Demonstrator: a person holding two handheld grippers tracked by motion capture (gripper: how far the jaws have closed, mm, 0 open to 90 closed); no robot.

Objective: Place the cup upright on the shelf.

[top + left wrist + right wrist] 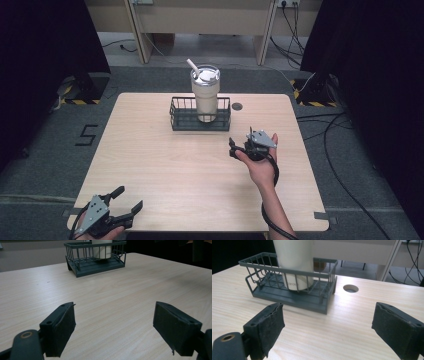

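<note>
One tumbler (294,262), label "carou", partly legible.

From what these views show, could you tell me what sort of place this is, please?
Probably a lab or recording workspace, not a home. A lone light wood table stands on grey carpet between black curtains, yellow-and-black hazard tape marks stand bases, and loose cables trail across the floor.

Right gripper (327,327): jaws spread wide, nothing between them, low over the wooden table (352,322). Ahead, near: dark wire basket (322,296) holding an upright cream cup (295,262). Round hole (350,288) in tabletop just beside basket.
</note>
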